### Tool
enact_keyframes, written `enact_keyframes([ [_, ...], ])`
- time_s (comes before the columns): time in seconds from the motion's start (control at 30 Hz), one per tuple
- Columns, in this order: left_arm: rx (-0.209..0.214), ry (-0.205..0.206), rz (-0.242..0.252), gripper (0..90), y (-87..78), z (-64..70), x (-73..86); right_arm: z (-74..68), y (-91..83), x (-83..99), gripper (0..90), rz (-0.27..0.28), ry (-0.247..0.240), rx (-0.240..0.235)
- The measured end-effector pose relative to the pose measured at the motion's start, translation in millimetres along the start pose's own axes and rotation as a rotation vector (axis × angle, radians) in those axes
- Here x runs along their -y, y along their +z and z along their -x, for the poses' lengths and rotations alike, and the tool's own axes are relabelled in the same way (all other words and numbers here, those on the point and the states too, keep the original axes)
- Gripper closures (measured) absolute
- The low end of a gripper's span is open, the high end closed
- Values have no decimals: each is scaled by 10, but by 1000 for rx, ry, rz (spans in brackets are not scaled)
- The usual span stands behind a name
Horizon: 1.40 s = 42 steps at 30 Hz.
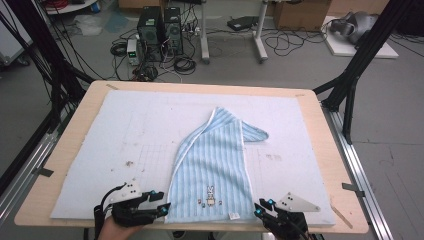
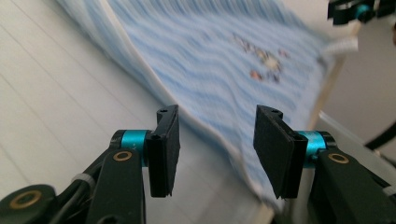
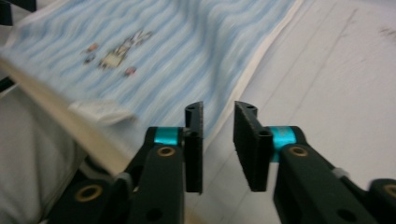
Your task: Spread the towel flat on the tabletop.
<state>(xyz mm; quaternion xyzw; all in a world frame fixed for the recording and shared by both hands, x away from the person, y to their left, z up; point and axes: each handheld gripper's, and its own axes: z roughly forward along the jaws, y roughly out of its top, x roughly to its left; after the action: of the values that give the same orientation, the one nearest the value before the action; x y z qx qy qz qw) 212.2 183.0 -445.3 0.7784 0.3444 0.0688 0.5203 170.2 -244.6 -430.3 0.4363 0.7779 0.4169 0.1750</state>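
**Both jaws open at the near corners of the towel**

My left gripper (image 2: 217,149) has its jaws wide apart, gripping nothing, with the towel's (image 2: 210,51) near left corner edge running between and just beyond them. My right gripper (image 3: 218,144) has its jaws parted by a narrower gap, also empty, aimed at the towel's near right edge.

In the high view my left gripper (image 1: 162,207) sits low at the near counter edge, pointing right toward the blue striped towel (image 1: 212,165); my right gripper (image 1: 259,209) points left at the opposite corner. The towel lies on the pale mat (image 1: 125,130) covering the counter (image 1: 75,125), its far part folded over, a small rabbit print (image 1: 210,195) near me.
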Motion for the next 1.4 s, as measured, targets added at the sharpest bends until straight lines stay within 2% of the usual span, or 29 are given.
enact_keyframes([
  [0.1, -30, 0, 14, 432, 72, -76, -120, 52, 54, -121, 647, 39, 7, 40],
  [0.23, -46, -17, 8, 431, 224, -181, -260, 154, 172, -274, 605, 65, 49, 78],
  [0.27, -54, -19, 4, 432, 263, -204, -287, 169, 214, -310, 578, 60, 66, 84],
  [0.33, -63, -36, -4, 444, 338, -243, -328, 197, 305, -375, 538, 47, 65, 103],
  [0.47, -90, -36, -46, 478, 503, -270, -389, 202, 513, -454, 513, 9, 57, 127],
  [0.53, -124, -22, -97, 489, 602, -268, -403, 202, 615, -471, 517, -12, 59, 130],
  [0.6, -139, -17, -135, 523, 679, -265, -399, 188, 707, -488, 535, -40, 61, 116],
  [0.67, -169, -5, -135, 601, 701, -246, -399, 161, 791, -496, 575, -66, 47, 103],
  [0.8, -188, 7, -135, 743, 683, -242, -381, 130, 887, -463, 684, -97, 30, 96],
  [0.93, -186, -3, -126, 855, 627, -255, -338, 156, 847, -436, 811, -92, 58, 80],
  [1.0, -172, -6, -130, 869, 594, -239, -319, 151, 824, -422, 853, -94, 34, 70],
  [1.23, -99, -6, -107, 872, 421, -124, -175, 55, 687, -351, 857, -106, -15, 63],
  [1.3, -85, 9, -117, 872, 387, -94, -144, 10, 636, -316, 858, -102, -35, 61],
  [1.4, -66, 1, -126, 872, 350, -41, -112, -39, 567, -248, 854, -90, -40, 54],
])
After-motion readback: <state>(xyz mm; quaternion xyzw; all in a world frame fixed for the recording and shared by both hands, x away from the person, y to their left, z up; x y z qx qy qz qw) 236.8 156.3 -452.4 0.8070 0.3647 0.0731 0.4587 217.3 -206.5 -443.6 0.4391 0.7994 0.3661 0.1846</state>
